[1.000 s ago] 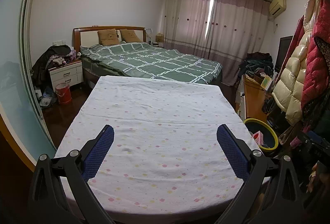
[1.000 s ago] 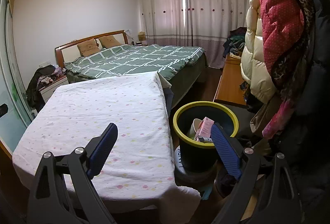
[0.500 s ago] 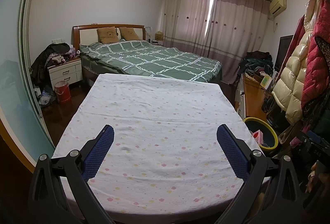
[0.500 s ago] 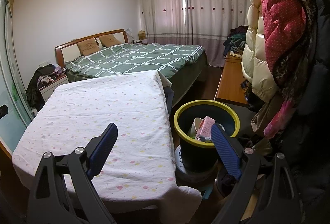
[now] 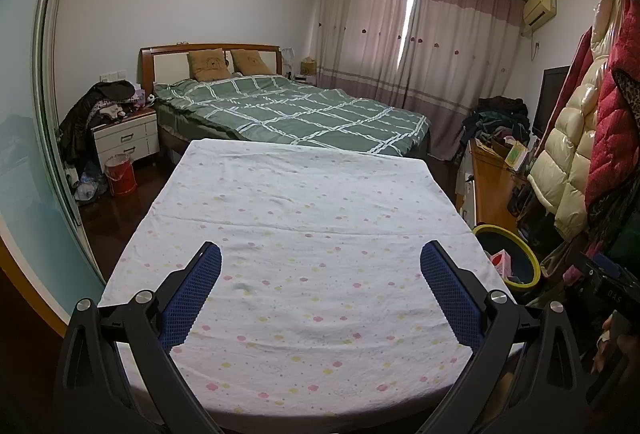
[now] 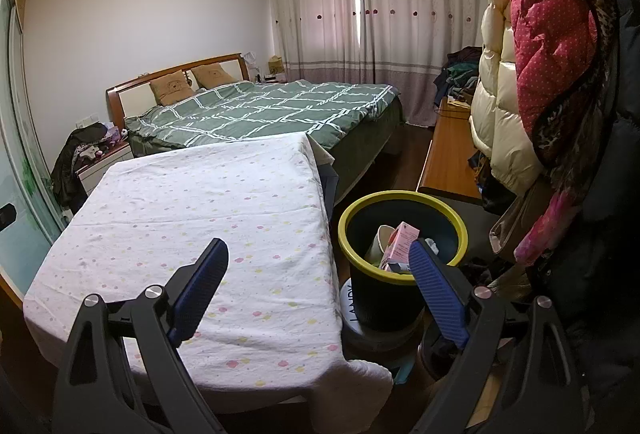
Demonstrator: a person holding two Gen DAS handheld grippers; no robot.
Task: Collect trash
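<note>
Both tongs are held wide and empty over the sheeted table [image 6: 192, 202]. The bin [image 6: 402, 230], upright, with the pink carton [image 6: 402, 244] inside, is seen just right of the table, nearer the right gripper [image 6: 318, 282] than the left gripper [image 5: 320, 290].

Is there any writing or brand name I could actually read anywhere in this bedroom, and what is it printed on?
"LANDY", partly hidden: on the white round base under the yellow-rimmed trash bin.
"DAS", faint: on a black device at the left view's right edge.
Pink carton in the bin: print too small to read.
Nothing else is legible.
</note>
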